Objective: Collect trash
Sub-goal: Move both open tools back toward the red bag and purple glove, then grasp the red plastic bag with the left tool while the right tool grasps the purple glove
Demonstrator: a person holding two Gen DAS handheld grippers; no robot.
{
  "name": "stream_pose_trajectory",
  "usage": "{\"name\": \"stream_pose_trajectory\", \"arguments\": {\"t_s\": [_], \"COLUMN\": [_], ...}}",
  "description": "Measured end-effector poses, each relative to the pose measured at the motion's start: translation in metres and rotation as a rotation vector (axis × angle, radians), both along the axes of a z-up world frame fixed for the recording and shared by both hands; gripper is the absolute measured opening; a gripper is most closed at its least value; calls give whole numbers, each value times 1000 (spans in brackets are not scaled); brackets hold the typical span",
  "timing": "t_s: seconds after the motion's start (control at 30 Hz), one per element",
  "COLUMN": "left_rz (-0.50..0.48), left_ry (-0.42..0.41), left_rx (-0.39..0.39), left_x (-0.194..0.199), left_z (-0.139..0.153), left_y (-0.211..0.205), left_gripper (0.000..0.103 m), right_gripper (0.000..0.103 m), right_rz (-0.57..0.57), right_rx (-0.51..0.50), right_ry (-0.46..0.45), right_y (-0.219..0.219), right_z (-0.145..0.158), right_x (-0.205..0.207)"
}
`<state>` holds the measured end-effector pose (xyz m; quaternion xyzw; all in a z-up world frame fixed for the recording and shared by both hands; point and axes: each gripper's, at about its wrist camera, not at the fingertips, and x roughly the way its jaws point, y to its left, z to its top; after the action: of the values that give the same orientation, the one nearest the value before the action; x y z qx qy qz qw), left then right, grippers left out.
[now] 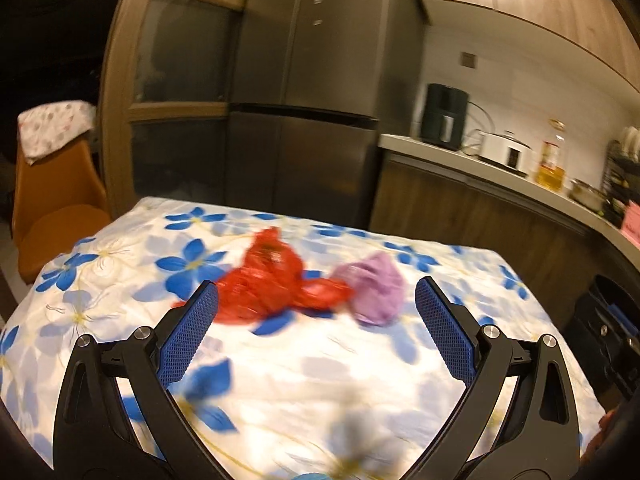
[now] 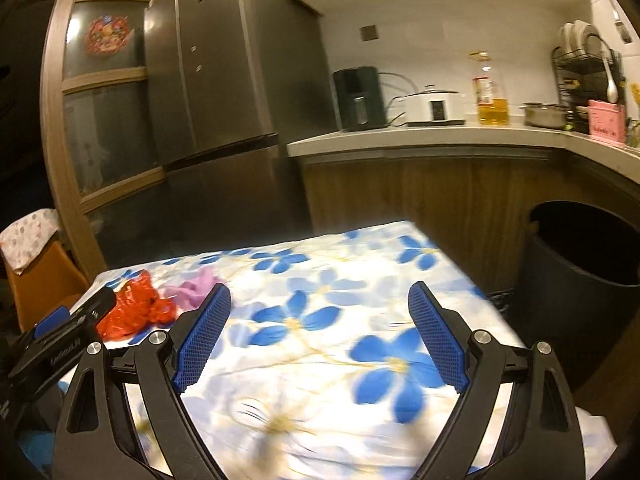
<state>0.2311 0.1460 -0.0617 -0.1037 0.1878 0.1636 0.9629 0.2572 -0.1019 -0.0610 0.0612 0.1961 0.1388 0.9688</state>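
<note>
Both grippers spread wide above a flower-cloth surface with two crumpled bits of trash on it.

The red crumpled bag (image 1: 276,280) lies on the blue-flowered cloth of the surface (image 1: 360,380), towards its far side, and the purple wad (image 1: 376,288) sits just beside the red bag, on the side nearer the kitchen counter (image 2: 440,136). The left gripper (image 1: 316,312) points at the red bag, its blue-padded fingers (image 1: 192,340) released and apart, nothing between them, short of the bag. The right gripper (image 2: 320,324) hangs over bare cloth well apart from the red bag, fingers likewise released and empty. A dark bin (image 2: 580,260) stands on the floor past the surface's edge, on the far side from the red bag, below the counter.
</note>
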Motion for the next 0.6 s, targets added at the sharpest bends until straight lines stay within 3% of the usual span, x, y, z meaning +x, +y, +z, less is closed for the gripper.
{"name": "stream_pose_trajectory", "arguments": {"t_s": [0.23, 0.37, 0.47, 0.57, 0.6], "left_rz": [38, 27, 15, 8, 9], "left_ry": [43, 80, 107, 148, 158], "left_rx": [-61, -94, -120, -166, -178], "left_x": [33, 50, 60, 68, 69], "left_z": [-9, -17, -24, -33, -36], "left_y": [45, 59, 66, 75, 77], "left_gripper": [97, 90, 81, 61, 50], "right_gripper": [87, 87, 87, 87, 87], "right_rz": [54, 78, 94, 109, 111], "right_rx": [-19, -35, -48, -58, -60], "right_ry": [19, 23, 27, 29, 29], "right_y": [51, 75, 89, 102, 105], "right_z": [-8, -12, -16, -20, -20], "right_x": [23, 33, 38, 42, 43]}}
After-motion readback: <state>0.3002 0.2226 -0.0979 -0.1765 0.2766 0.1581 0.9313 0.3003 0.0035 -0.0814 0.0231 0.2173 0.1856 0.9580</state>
